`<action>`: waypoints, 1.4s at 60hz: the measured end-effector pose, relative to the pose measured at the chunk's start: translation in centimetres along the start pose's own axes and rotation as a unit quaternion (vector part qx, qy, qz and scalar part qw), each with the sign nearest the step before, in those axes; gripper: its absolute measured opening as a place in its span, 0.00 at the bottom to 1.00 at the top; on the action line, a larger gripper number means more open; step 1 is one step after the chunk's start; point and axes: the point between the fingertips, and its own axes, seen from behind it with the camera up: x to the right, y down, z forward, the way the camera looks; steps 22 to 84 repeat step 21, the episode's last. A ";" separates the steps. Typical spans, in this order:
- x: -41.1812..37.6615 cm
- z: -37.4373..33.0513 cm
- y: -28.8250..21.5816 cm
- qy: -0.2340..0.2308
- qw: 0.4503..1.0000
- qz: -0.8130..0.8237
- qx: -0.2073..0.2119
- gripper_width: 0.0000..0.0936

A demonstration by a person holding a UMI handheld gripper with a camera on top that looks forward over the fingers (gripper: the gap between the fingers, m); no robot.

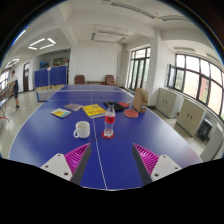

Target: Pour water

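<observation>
One clear red-capped bottle (109,122) beside a white cup (82,129), beyond the spread hand-held gripper (107,160).

Blue table tennis table (60,140) with white centre line. Yellow sheet (93,110) near its middle; a second yellow item (60,113) and a grey sheet (73,106) left of it. Red paddle (131,113) to the right. Windows (195,78) along right wall; blue partitions (52,76) at far left.
</observation>
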 end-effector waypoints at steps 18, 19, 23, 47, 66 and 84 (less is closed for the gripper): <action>0.1 -5.5 0.5 0.001 1.000 -0.008 0.022 0.91; 0.1 -5.6 0.5 0.000 1.000 -0.007 0.023 0.91; 0.1 -5.8 0.5 0.000 1.000 -0.007 0.023 0.91; 0.1 -5.8 0.5 0.000 1.000 -0.007 0.023 0.91; 0.1 -5.8 0.5 0.000 1.000 -0.007 0.023 0.91; 0.1 -5.8 0.5 0.000 1.000 -0.007 0.023 0.91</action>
